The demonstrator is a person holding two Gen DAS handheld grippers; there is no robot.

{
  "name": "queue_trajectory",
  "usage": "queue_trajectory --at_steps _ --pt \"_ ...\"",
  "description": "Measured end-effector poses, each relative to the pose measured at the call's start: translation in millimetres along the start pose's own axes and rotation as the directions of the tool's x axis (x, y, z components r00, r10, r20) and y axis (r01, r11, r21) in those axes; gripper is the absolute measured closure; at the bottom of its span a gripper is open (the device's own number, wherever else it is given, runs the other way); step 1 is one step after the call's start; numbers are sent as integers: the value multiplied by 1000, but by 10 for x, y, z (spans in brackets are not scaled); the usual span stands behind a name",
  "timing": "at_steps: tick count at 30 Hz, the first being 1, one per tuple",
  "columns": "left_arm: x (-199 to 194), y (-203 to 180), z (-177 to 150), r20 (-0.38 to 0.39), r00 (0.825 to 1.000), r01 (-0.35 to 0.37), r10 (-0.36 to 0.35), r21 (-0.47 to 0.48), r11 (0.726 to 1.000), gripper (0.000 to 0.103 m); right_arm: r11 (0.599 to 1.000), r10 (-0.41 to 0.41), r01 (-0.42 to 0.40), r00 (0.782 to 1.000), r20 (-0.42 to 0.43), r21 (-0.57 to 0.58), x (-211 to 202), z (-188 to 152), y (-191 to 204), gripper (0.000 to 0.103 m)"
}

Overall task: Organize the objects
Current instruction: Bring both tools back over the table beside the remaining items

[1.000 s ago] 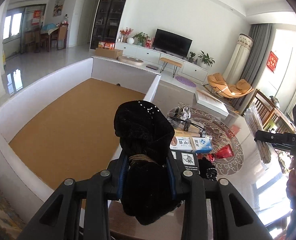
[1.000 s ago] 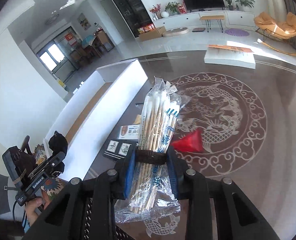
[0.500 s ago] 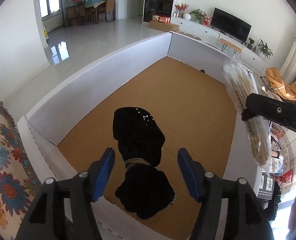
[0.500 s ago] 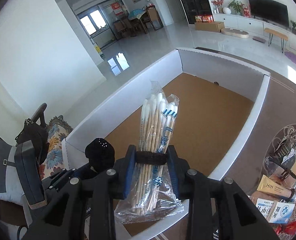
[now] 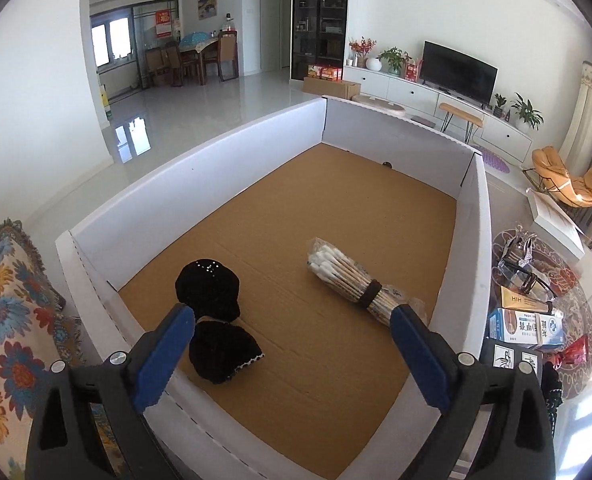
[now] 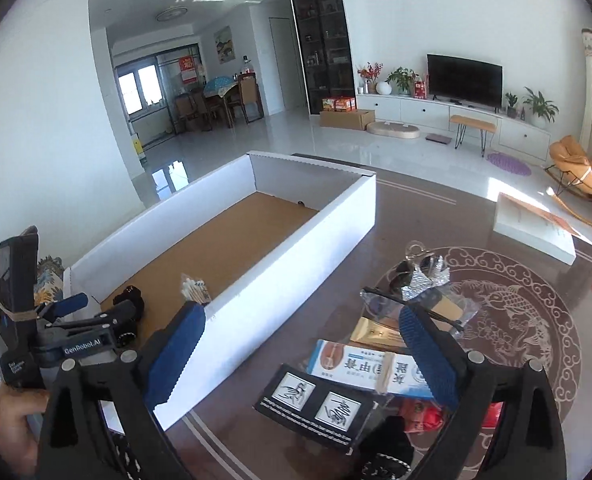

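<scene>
Boxes and packets wait on the dark table (image 6: 436, 216), just outside the white box (image 6: 296, 240); the blue-and-white medicine box (image 6: 370, 364) lies right under the right gripper (image 6: 302, 354), between its wide-open blue fingers (image 6: 176, 354); its long side runs left to right, across the gap, tipped a little down to the right; so the right gripper is the near one, and I think it should turn or come down over the short side to grab it; a black card pack (image 6: 316, 406) sits just in front, touching or almost touching; inside the white box the black cloth bundle (image 5: 216, 312) and the cotton swab bundle (image 5: 350, 280) lie apart on the brown floor; the left gripper (image 5: 292, 354) hangs over them, wide open and holding nothing.
</scene>
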State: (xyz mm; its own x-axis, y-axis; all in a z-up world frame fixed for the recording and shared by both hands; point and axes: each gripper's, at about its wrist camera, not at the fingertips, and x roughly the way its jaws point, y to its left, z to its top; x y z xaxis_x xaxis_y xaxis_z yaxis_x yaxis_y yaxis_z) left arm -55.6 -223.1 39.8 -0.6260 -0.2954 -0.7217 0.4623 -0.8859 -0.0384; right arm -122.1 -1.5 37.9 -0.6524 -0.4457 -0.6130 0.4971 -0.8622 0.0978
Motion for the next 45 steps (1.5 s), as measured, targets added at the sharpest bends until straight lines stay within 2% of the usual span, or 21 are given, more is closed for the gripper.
queue_trajectory --at_steps 4,7,9,11,14,18,23,31,39,45 --pt "-266 -264 -117 64 994 89 -90 15 996 3 985 -170 170 985 -9 -7 -328 -550 -641 5" --pt "-553 -566 -297 103 975 188 -195 73 980 3 958 -282 285 956 -78 27 -475 -973 -1180 5" --pt "-708 -801 -450 98 955 267 -281 132 955 3 941 -320 332 937 -140 65 -533 -1251 -1452 5" --pt "-794 -1042 -612 64 929 347 -364 193 918 3 931 -328 349 928 -175 106 -594 -1453 -1653 5" --pt "-808 -1372 -853 -9 902 421 -433 252 872 3 919 -347 374 917 -197 123 -626 -1607 -1780 5" --pt "-690 -1651 -1171 -93 899 436 -428 292 851 3 922 -337 366 919 -204 126 -591 -1688 -1753 5" --pt "-473 -1728 -1402 -142 912 410 -385 322 853 3 928 -327 354 923 -205 115 -520 -1728 -1645 5" --pt "-243 -1676 -1484 -163 923 384 -350 302 873 3 920 -341 371 916 -211 126 -483 -1814 -1616 5" --pt "-169 -1673 -1536 -168 933 356 -318 318 878 3 907 -357 395 904 -234 145 -449 -1814 -1652 5" --pt "-155 -1662 -1554 -163 941 336 -297 331 882 3 906 -348 389 909 -231 165 -455 -1818 -1680 5"
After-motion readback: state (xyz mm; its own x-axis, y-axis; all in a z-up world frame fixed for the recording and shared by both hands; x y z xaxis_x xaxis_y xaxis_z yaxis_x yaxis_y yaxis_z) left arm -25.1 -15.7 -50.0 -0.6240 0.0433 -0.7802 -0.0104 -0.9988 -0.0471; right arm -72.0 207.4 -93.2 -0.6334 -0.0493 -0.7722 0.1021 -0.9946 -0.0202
